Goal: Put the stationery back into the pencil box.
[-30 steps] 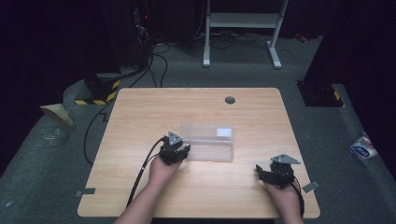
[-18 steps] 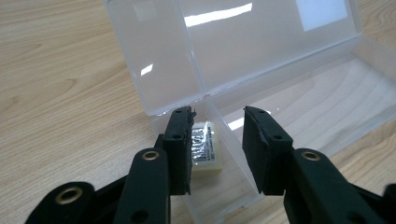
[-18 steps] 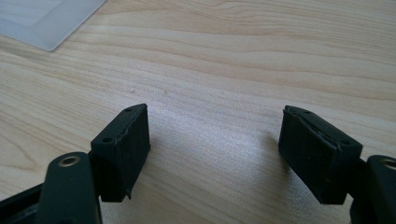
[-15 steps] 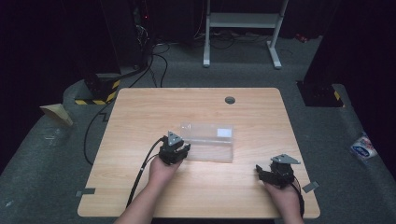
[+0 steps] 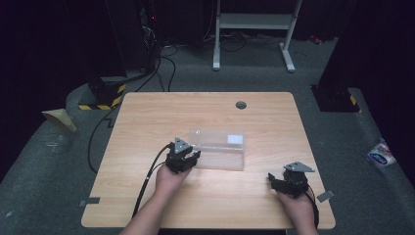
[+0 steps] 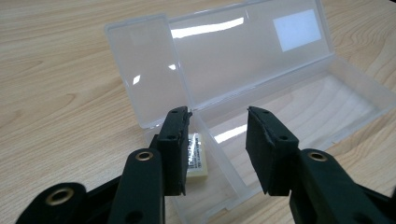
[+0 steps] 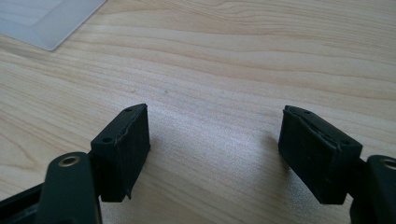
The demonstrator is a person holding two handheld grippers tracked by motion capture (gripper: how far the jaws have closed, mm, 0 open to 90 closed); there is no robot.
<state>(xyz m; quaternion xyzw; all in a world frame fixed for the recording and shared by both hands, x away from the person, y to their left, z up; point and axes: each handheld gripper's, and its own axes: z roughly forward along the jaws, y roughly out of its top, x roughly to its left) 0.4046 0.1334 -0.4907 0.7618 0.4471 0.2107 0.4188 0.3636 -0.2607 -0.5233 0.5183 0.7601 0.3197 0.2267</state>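
We see bare wood all round the right gripper [image 5: 283,182], with open passage across the table [image 5: 147,112]. Ahead of the left gripper [image 5: 187,155], the clear box [image 5: 222,155] and its raised lid [image 6: 243,42] block the way forward.

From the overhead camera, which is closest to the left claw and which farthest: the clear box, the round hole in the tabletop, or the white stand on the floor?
1. clear box, right at the left claw.
2. round hole, toward the table's far edge.
3. white stand, on the floor beyond the table.
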